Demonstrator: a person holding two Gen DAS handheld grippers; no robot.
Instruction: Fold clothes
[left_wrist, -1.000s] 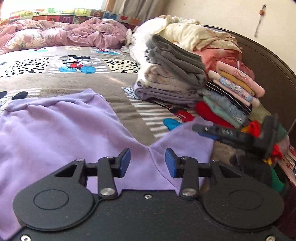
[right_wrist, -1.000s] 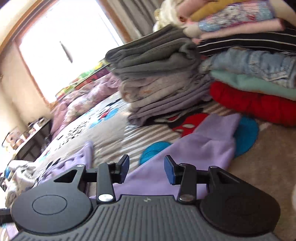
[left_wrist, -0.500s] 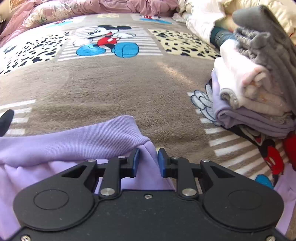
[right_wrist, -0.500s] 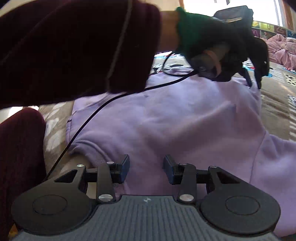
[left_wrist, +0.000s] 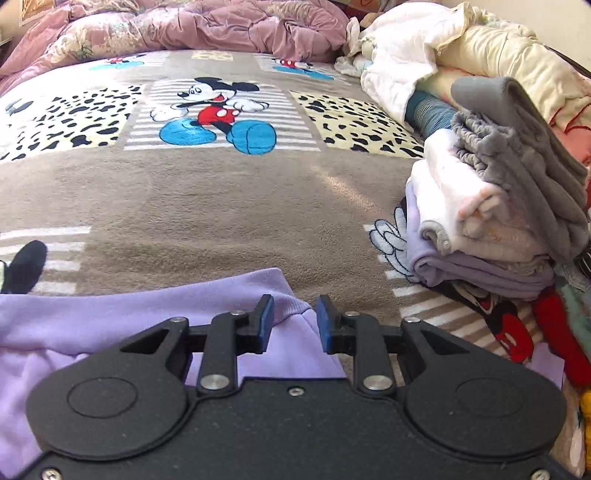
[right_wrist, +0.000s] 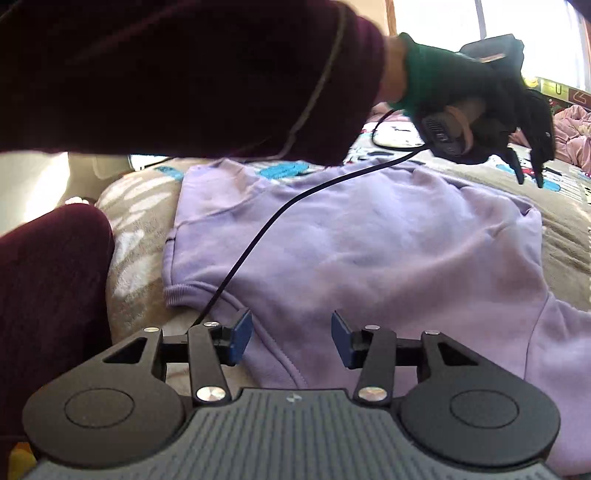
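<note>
A light purple sweatshirt (right_wrist: 388, 251) lies spread out flat on the bed (left_wrist: 207, 206), on a brown blanket with cartoon pictures. It looks soft, thick and floppy. It is not heavy and will not break, but it will sag and bunch up if it is lifted by one spot only. The ribbed edges look thicker, so they should be the best places to hold.

The left gripper (left_wrist: 291, 323) is at the far right corner of the sweatshirt. Its fingers have just been closing, but there is a small gap between them now. The ribbed corner sits in that gap, and the blue pads do not seem to press on it yet.

The right gripper (right_wrist: 291, 339) is at the near edge of the sweatshirt. Its fingers are apart, with the curved hem lying between them and not pinched.

A stack of folded clothes (left_wrist: 491, 206) sits on the right side of the bed. A person's dark red sleeve (right_wrist: 184, 77) reaches across above the sweatshirt.
</note>
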